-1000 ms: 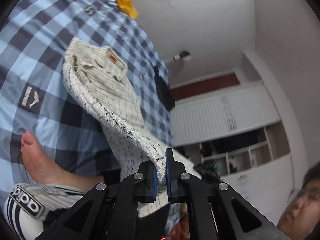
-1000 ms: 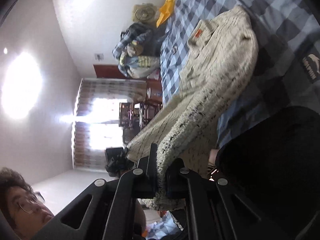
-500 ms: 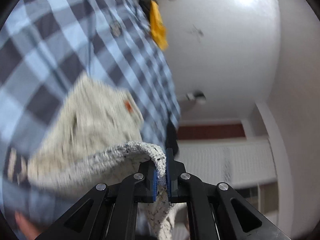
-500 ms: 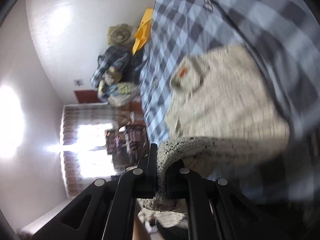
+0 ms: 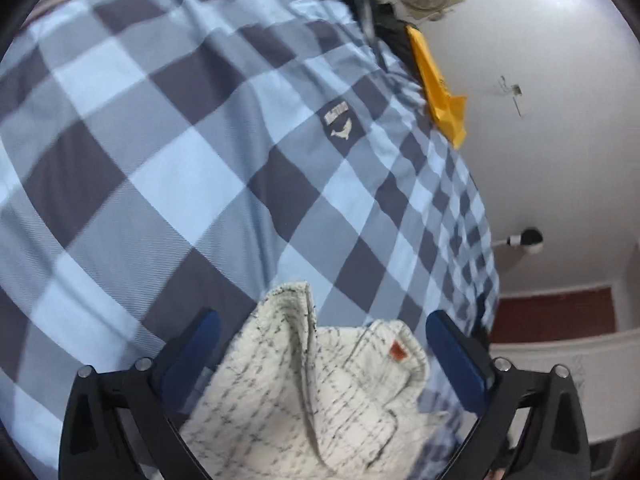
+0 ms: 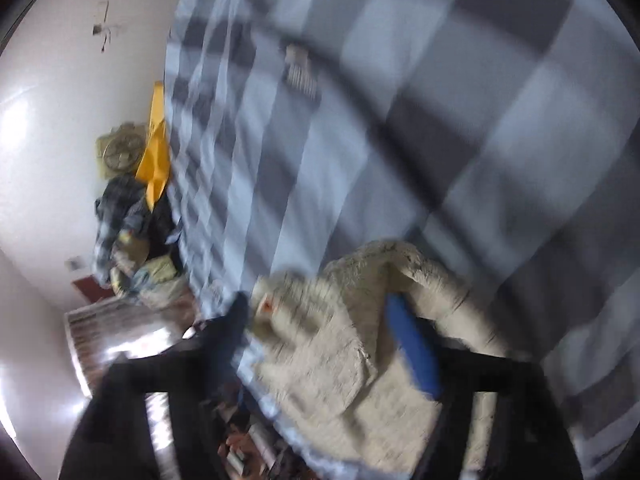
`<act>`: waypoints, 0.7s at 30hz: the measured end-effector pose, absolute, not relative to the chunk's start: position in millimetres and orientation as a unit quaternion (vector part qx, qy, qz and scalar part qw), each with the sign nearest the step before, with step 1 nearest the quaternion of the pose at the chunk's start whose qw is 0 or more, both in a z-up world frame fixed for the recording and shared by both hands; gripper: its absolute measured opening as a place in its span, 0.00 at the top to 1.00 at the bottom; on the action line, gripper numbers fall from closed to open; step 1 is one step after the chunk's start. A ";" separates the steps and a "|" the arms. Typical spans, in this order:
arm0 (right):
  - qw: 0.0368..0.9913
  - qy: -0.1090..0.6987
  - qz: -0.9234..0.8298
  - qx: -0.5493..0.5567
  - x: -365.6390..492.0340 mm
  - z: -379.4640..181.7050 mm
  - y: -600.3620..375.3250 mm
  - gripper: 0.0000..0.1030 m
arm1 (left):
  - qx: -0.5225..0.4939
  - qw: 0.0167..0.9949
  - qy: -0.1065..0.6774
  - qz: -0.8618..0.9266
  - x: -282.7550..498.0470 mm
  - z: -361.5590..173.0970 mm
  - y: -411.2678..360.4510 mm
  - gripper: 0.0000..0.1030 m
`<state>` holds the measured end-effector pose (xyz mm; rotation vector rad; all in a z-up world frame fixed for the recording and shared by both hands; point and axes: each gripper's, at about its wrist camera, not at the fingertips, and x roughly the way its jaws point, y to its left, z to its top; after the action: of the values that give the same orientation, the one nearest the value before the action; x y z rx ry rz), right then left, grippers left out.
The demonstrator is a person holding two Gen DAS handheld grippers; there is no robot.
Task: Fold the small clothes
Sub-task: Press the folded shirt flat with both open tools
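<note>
Your left hand-held gripper [image 5: 320, 344] opening wide around the cream knitted garment [image 5: 320, 392], untouched, your right hand-held gripper [image 6: 320, 320] opening too, garment between, on the checked bed cover [image 5: 180, 160]

Left tool [image 5: 322, 334] — black frame, blue pads, silver screws.

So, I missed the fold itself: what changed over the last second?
Both grippers carried the cream knit garment's gripped edge forward over itself, then let go. The left gripper's jaws are opening, as are the right gripper's; the cloth lies loose between them. The checked bedcover stayed spread as before.
</note>
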<state>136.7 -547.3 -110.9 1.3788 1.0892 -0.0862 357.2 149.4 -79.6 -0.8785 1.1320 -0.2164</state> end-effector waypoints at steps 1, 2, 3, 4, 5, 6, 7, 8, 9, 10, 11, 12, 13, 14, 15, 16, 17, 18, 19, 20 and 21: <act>0.660 0.464 -0.050 0.589 128.2 -98.9 -555.9 0.20 | -0.393 0.749 0.523 -0.103 353.0 -79.0 148.7 0.00; 0.680 0.464 -0.060 0.564 122.1 -89.6 -557.4 0.20 | -0.374 0.752 0.533 -0.103 345.2 -77.4 145.4 0.00; 0.696 0.471 -0.072 0.537 118.9 -83.8 -555.2 0.20 | -0.352 0.758 0.539 -0.104 339.1 -75.5 141.6 0.00; 0.723 0.491 -0.092 0.477 110.2 -71.6 -543.8 0.20 | -0.322 0.766 0.546 -0.105 334.2 -73.5 139.0 0.00; 0.742 0.504 -0.098 0.431 106.7 -66.1 -529.8 0.20 | -0.253 0.784 0.558 -0.101 323.1 -68.6 129.4 0.00; 0.753 0.513 -0.098 0.400 104.6 -65.2 -519.8 0.20 | -0.193 0.799 0.562 -0.097 314.1 -65.1 118.5 0.00; 0.768 0.529 -0.094 0.350 97.2 -61.2 -499.0 0.20 | -0.108 0.817 0.558 -0.093 299.6 -61.7 100.5 0.01; 0.777 0.540 -0.089 0.311 91.8 -59.4 -482.5 0.20 | -0.033 0.827 0.554 -0.093 285.0 -61.5 82.8 0.01; 0.790 0.552 -0.081 0.255 83.8 -59.1 -453.8 0.20 | 0.017 0.828 0.551 -0.098 273.5 -62.9 68.1 0.01; 0.797 0.562 -0.075 0.207 79.0 -61.5 -430.6 0.20 | 0.049 0.825 0.551 -0.110 263.4 -64.8 55.2 0.01; 0.800 0.573 -0.072 0.163 77.6 -66.4 -412.0 0.20 | 0.064 0.819 0.554 -0.136 250.3 -67.5 42.9 0.01; 0.800 0.582 -0.067 0.133 78.2 -70.5 -402.4 0.20 | 0.064 0.813 0.558 -0.155 240.5 -69.7 35.9 0.01; 0.793 0.600 -0.051 0.087 75.3 -81.7 -375.4 0.20 | 0.058 0.807 0.562 -0.172 231.0 -72.8 27.9 0.01; 0.787 0.611 -0.037 0.072 81.4 -91.0 -371.2 0.20 | 0.054 0.803 0.568 -0.176 227.1 -76.0 23.3 0.01; 0.779 0.625 -0.017 0.059 82.0 -100.2 -360.0 0.20 | 0.053 0.797 0.575 -0.175 224.9 -80.8 19.7 0.01; 0.769 0.637 0.001 0.053 82.3 -111.2 -346.3 0.20 | 0.059 0.792 0.584 -0.169 223.8 -87.1 15.7 0.01; 0.766 0.641 0.004 0.052 85.5 -116.4 -342.5 0.20 | 0.072 0.785 0.595 -0.157 225.6 -98.5 11.1 0.01; 0.764 0.643 0.001 0.053 90.4 -123.3 -340.0 0.20 | 0.076 0.779 0.603 -0.153 227.8 -105.6 8.4 0.01; 0.766 0.641 -0.008 0.060 97.1 -127.5 -340.7 0.20 | 0.079 0.775 0.609 -0.148 230.4 -110.8 5.1 0.01; 0.767 0.638 -0.017 0.070 106.0 -130.0 -344.1 0.20 | 0.083 0.773 0.614 -0.139 235.4 -118.0 1.0 0.01; 0.768 0.636 -0.025 0.076 115.3 -130.4 -348.5 0.20 | 0.084 0.773 0.614 -0.136 239.1 -121.3 -2.1 0.01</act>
<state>115.3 -348.5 -130.3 0.1641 1.3806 -0.0538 239.1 -2.1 -121.3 0.1821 1.3313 -0.2949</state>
